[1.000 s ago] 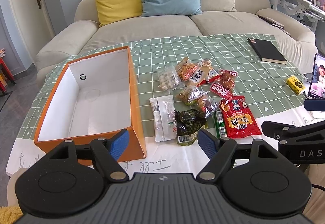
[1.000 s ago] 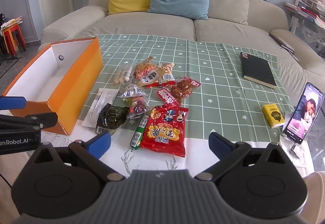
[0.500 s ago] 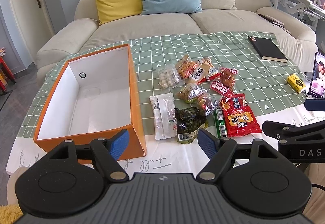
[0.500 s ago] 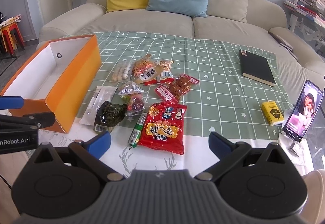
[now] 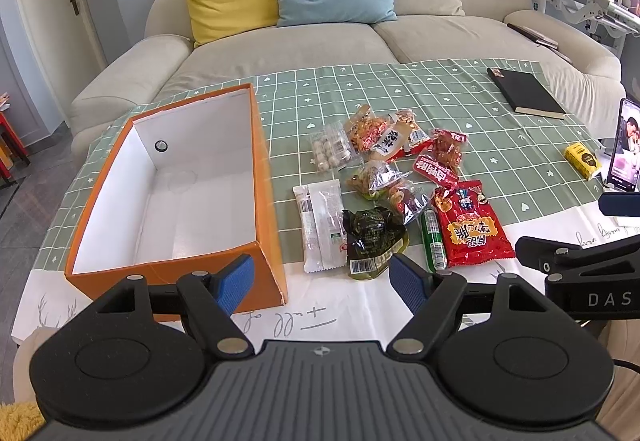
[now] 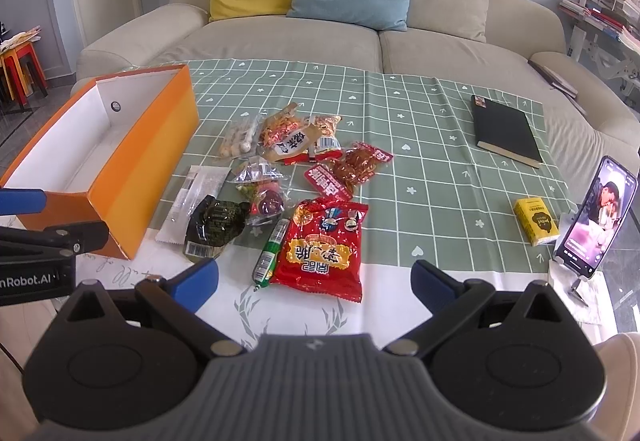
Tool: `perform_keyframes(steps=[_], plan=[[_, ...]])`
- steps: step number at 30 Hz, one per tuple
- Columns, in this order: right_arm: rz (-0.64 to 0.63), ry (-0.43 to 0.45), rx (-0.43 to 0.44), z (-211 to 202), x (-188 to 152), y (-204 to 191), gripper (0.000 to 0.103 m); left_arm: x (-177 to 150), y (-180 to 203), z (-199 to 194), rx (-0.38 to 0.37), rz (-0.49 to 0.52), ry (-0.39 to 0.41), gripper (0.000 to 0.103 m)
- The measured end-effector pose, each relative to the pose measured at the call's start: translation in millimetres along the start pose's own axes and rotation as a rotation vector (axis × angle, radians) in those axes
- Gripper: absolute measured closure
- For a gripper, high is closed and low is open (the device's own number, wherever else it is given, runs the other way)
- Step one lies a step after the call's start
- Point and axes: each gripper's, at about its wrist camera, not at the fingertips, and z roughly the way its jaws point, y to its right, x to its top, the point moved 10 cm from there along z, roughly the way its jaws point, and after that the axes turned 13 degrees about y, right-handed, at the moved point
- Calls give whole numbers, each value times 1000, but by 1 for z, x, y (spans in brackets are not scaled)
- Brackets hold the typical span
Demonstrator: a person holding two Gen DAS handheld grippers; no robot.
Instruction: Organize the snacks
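Note:
An orange box (image 5: 264, 177) with a white inside stands empty on the left of the table. Right of it lies a cluster of snack packets: a large red bag (image 5: 472, 231), a green stick (image 5: 434, 239), a dark green pouch (image 5: 370, 235), a white sachet (image 5: 322, 221) and several small packets behind them. My left gripper (image 5: 322, 279) is open and empty, near the front edge by the box corner. In the right wrist view my right gripper (image 6: 314, 281) is open and empty just in front of the red bag (image 6: 320, 249) and the box (image 6: 160, 145).
A black notebook (image 6: 506, 133), a small yellow box (image 6: 536, 221) and a phone on a stand (image 6: 596, 217) lie on the right of the green checked tablecloth (image 6: 420, 169). A beige sofa (image 6: 360, 41) with cushions is behind the table.
Both grippers have drawn slightly back and up from the table, so the snacks and box look a little farther away. Nothing on the table moved.

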Motion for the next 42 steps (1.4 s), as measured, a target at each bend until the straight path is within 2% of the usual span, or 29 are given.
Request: perform_keyframes(steps=[36,42], plan=[[0,-14,-1,4,-2,0,4,-6,2,3,-19,-6,-15,13],[-3,-10,-19,9,-8,8,4,-4,6,5,-41,3,-10,20]])
